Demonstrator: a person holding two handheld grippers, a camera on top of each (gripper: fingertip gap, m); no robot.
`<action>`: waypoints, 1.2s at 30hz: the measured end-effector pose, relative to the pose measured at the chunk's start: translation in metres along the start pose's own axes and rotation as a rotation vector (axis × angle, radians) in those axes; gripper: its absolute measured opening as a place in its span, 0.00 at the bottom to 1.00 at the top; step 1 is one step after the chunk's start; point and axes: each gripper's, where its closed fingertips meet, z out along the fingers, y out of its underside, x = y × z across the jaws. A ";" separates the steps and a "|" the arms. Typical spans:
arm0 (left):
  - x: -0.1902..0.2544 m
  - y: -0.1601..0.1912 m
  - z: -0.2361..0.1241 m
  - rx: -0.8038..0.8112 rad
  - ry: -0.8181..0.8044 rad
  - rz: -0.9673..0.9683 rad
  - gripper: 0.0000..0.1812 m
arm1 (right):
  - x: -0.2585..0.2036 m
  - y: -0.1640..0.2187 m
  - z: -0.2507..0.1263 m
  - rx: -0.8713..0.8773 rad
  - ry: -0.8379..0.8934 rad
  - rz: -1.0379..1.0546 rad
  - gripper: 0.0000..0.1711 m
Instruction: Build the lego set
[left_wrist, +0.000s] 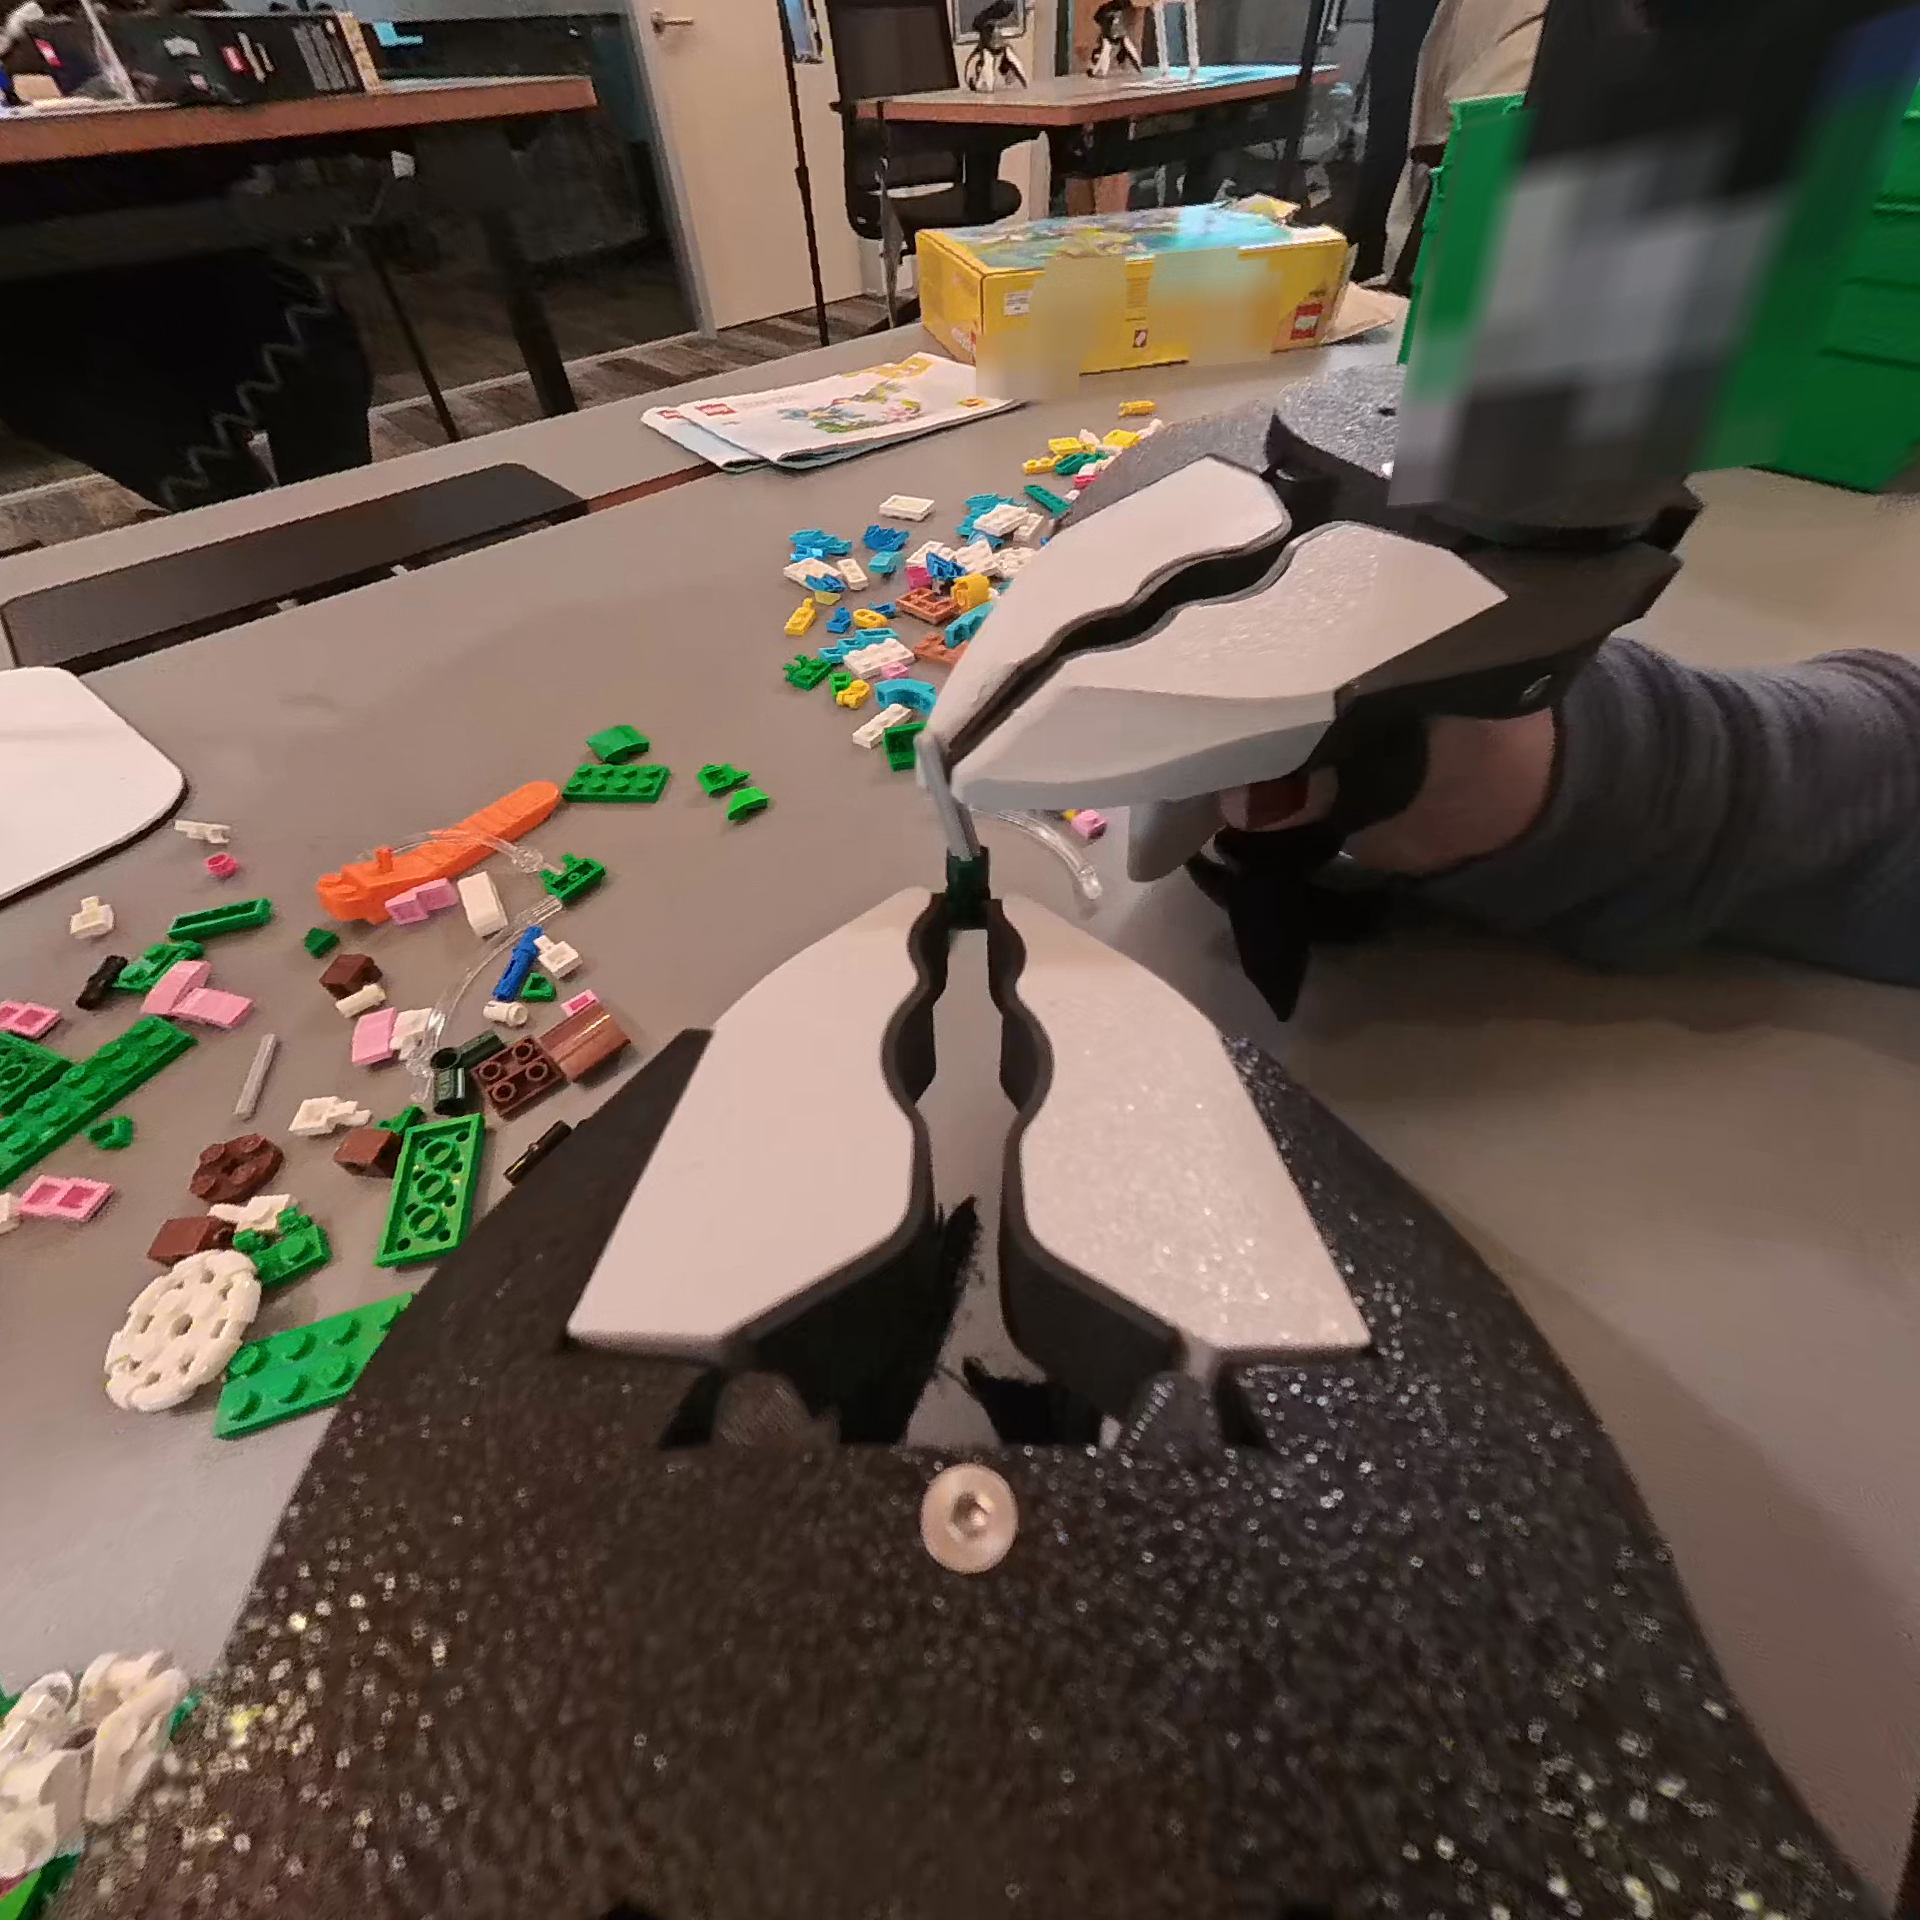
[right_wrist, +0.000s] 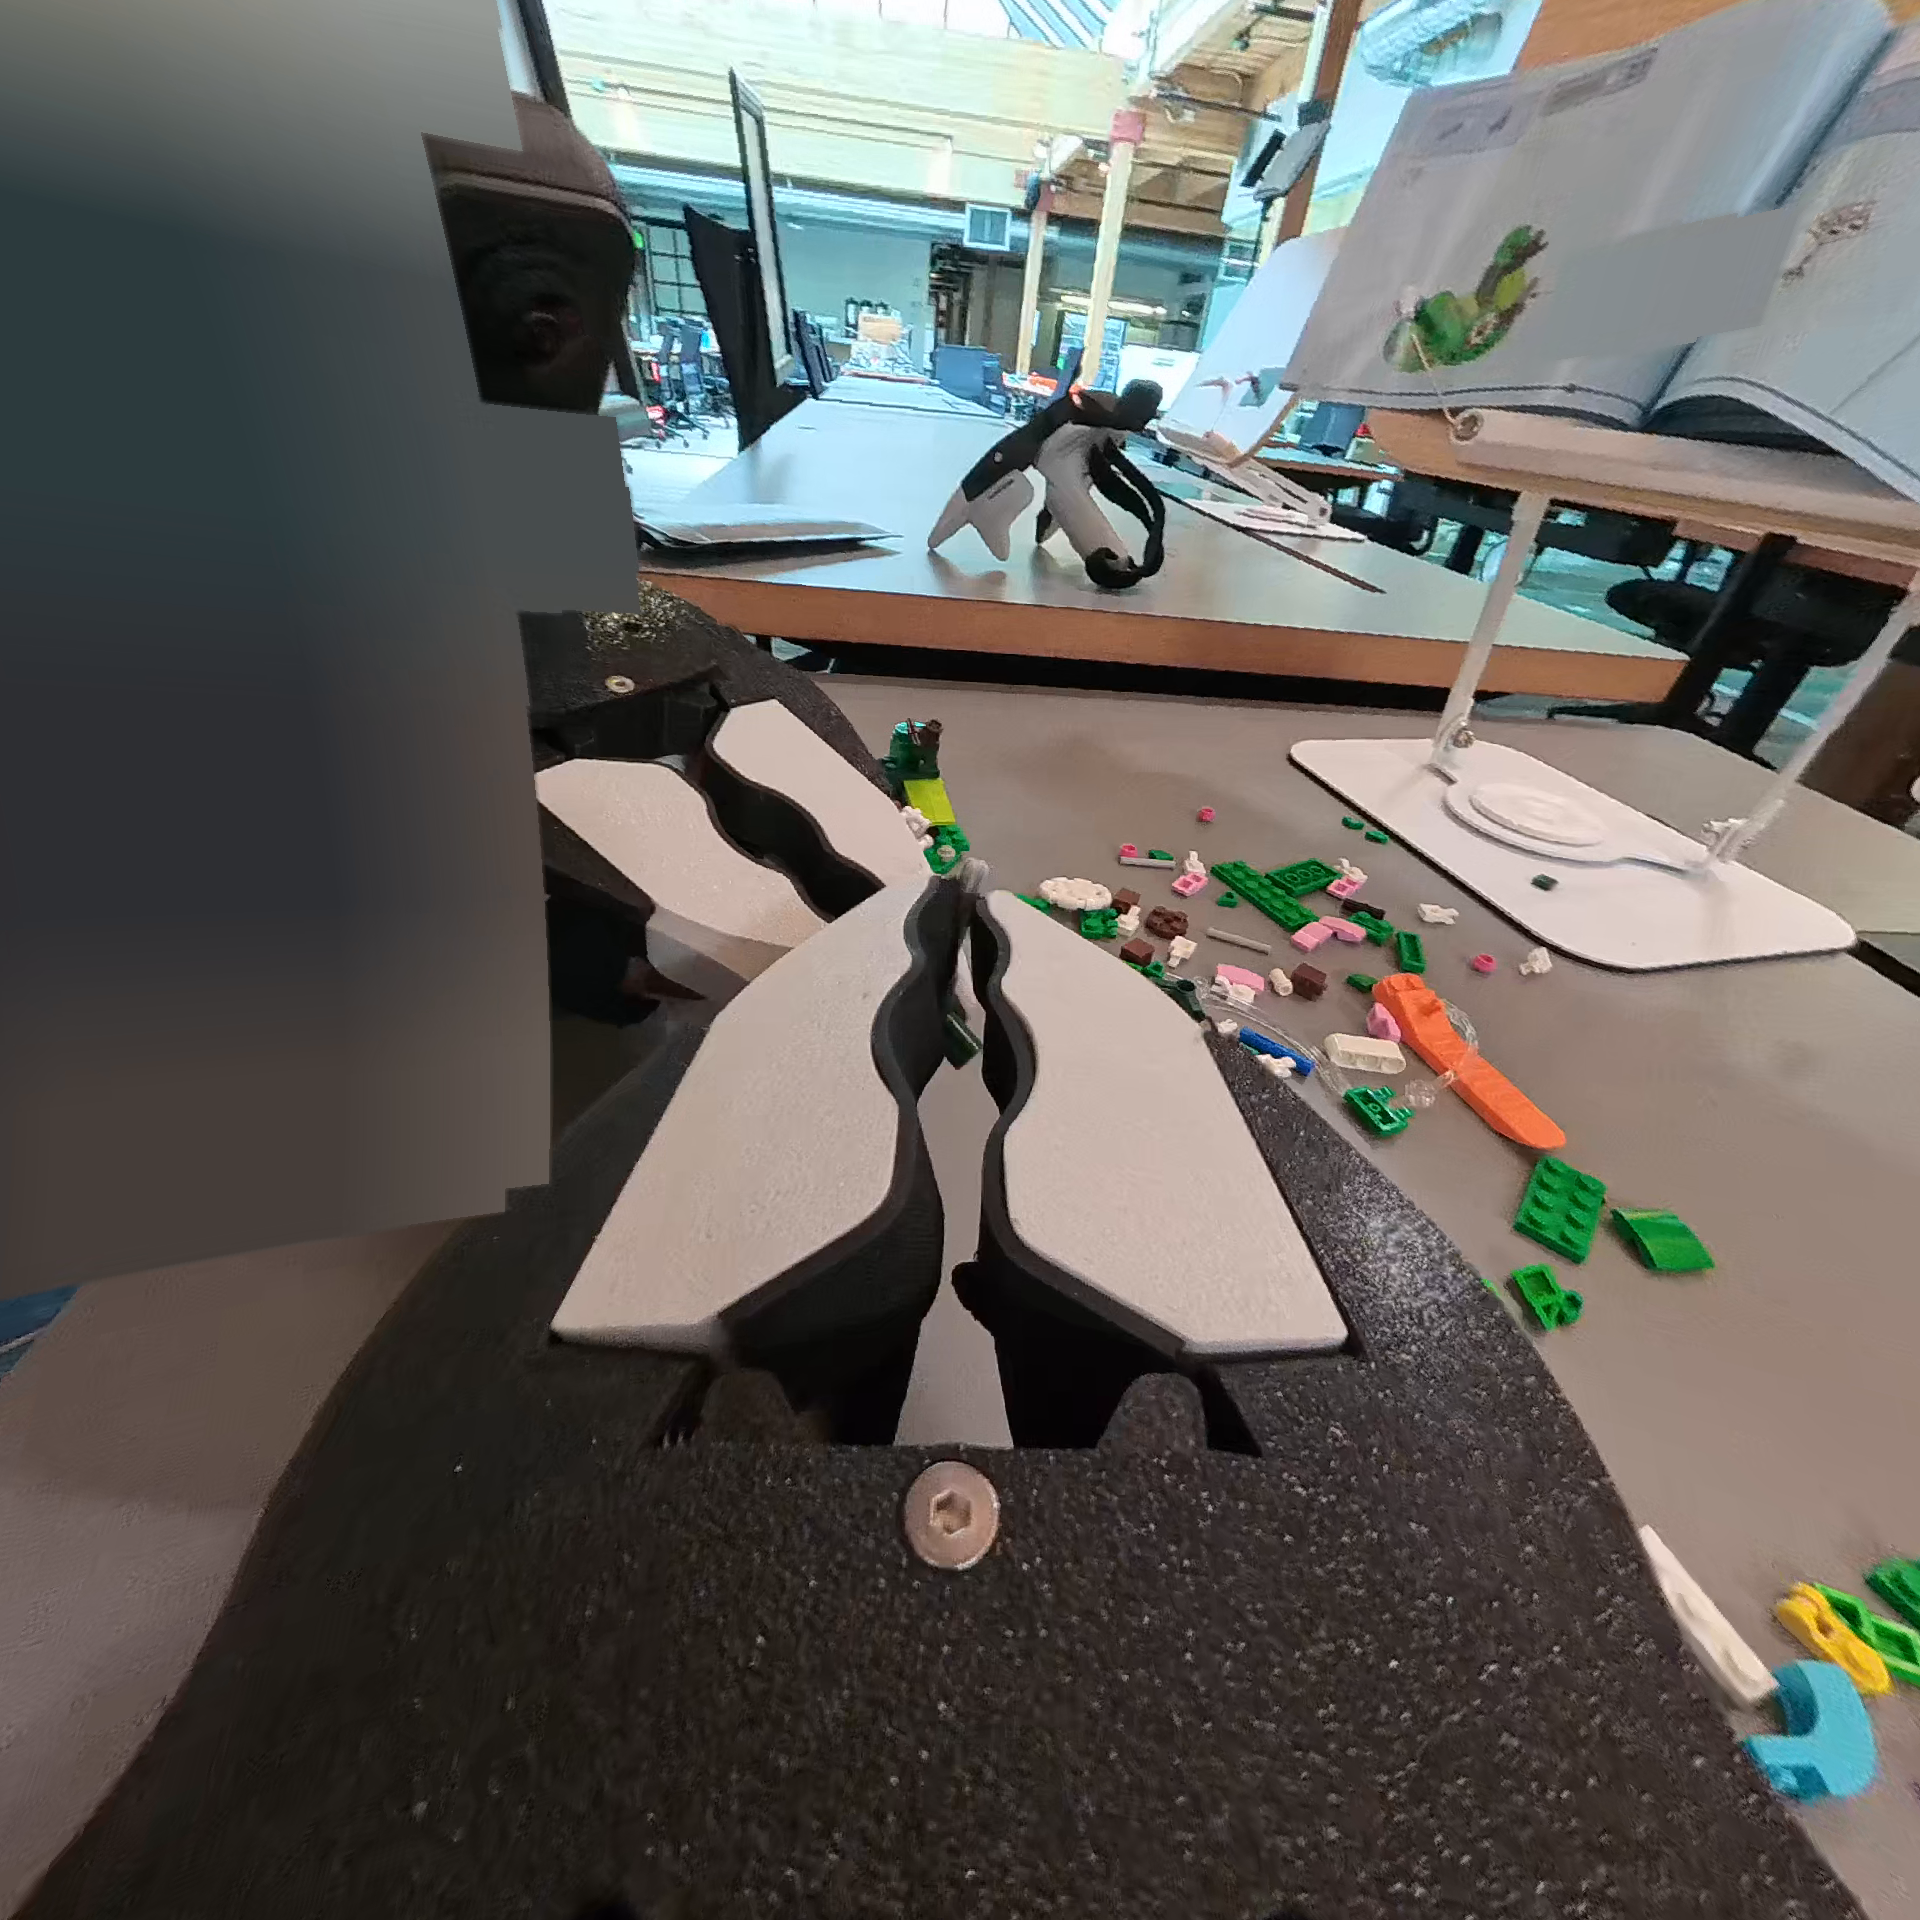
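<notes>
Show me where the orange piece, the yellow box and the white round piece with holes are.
orange piece (left_wrist: 442, 854): left wrist view, middle of its body.
yellow box (left_wrist: 1132, 296): left wrist view, long front face.
white round piece (left_wrist: 182, 1328): left wrist view, its centre.

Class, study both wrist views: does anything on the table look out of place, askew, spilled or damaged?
Nothing looks damaged. Loose bricks lie scattered over the table, ordinary for a build. The left gripper pinches a dark green piece; the right gripper holds a grey rod meeting it at a tilt.
</notes>
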 end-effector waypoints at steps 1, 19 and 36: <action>0.001 0.000 0.000 0.000 0.006 -0.001 0.04 | 0.000 0.000 -0.001 0.000 -0.007 -0.009 0.02; 0.024 0.006 0.003 -0.039 0.129 0.139 0.04 | -0.018 0.007 -0.024 -0.100 -0.189 -0.156 0.01; 0.029 0.013 0.007 -0.095 0.166 0.150 0.04 | -0.018 0.019 -0.029 -0.157 -0.193 -0.148 0.00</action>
